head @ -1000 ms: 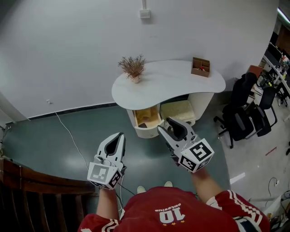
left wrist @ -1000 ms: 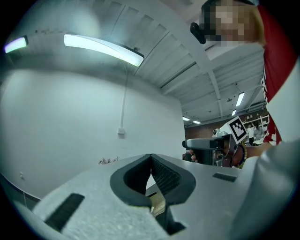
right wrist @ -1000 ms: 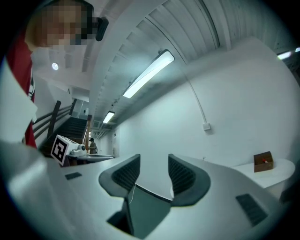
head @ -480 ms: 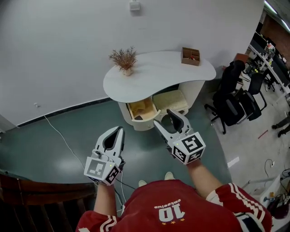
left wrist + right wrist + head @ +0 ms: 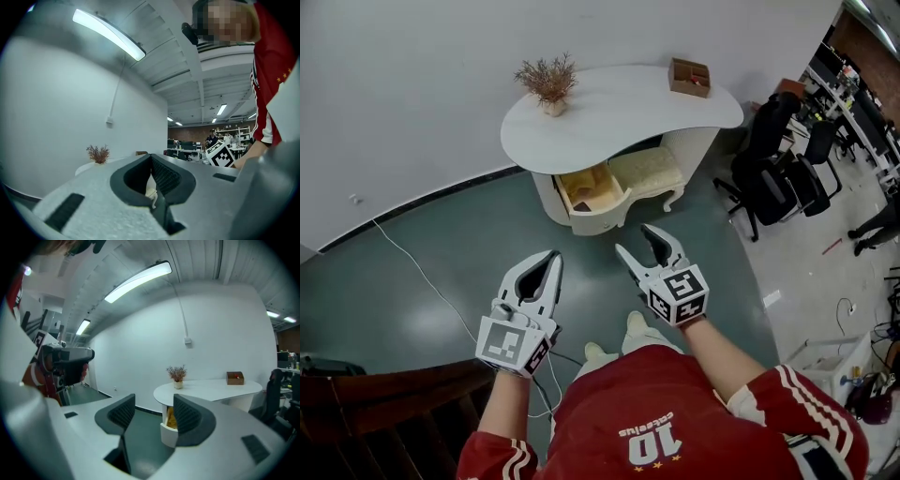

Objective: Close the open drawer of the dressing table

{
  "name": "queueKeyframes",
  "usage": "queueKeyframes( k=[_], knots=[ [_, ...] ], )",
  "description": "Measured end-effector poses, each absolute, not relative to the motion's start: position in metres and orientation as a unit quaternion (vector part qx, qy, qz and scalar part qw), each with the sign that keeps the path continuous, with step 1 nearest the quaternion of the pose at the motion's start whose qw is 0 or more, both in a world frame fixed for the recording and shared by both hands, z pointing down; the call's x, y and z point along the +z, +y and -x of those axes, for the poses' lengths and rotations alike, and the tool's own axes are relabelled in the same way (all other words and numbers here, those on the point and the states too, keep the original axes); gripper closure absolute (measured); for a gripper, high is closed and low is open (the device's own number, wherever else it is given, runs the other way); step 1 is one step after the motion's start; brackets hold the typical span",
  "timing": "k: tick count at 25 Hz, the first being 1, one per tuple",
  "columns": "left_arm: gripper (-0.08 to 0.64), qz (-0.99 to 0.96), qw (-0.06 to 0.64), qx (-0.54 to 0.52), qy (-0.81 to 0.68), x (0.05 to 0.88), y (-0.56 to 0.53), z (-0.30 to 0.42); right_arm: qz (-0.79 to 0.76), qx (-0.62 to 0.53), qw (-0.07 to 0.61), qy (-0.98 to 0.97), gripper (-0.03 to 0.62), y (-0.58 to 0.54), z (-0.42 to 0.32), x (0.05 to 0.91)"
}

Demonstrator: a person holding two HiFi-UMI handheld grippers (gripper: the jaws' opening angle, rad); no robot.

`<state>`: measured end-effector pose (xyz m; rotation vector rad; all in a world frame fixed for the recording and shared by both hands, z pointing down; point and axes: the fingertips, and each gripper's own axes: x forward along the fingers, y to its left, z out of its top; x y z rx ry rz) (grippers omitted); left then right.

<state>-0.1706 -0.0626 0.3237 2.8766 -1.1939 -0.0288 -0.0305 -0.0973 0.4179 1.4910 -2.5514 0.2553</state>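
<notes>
The open drawer point(image 5: 592, 202) juts from under the white desk point(image 5: 619, 117), well ahead across the floor, as the left tongs point(image 5: 551, 256) sit closed and empty and the right tongs point(image 5: 635, 239), wide with nothing between them, are closing; the drawer likely needs a closer, square push on its front.

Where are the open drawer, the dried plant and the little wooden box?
open drawer point(image 5: 599, 223), head view, its white front panel.
dried plant point(image 5: 546, 77), head view, its twigs.
wooden box point(image 5: 686, 88), head view, its front wall.

Potted dried plant point(image 5: 546, 82), wooden box point(image 5: 689, 77), black office chairs point(image 5: 773, 173), white cable point(image 5: 422, 281)
</notes>
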Motion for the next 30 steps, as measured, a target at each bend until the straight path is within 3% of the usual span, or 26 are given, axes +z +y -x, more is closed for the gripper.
queueKeyframes(
  k=[18, 30],
  knots=[
    [0.555, -0.909, 0.059, 0.022, -0.412, 0.403, -0.151, 0.147, -0.51, 0.178, 0.184, -0.821, 0.36, -0.195, 0.004, 0.635],
    [0.555, -0.895, 0.144, 0.064, -0.417, 0.478, -0.251, 0.129, -0.506, 0.25, 0.23, -0.793, 0.373, -0.27, 0.009, 0.76]
  ],
)
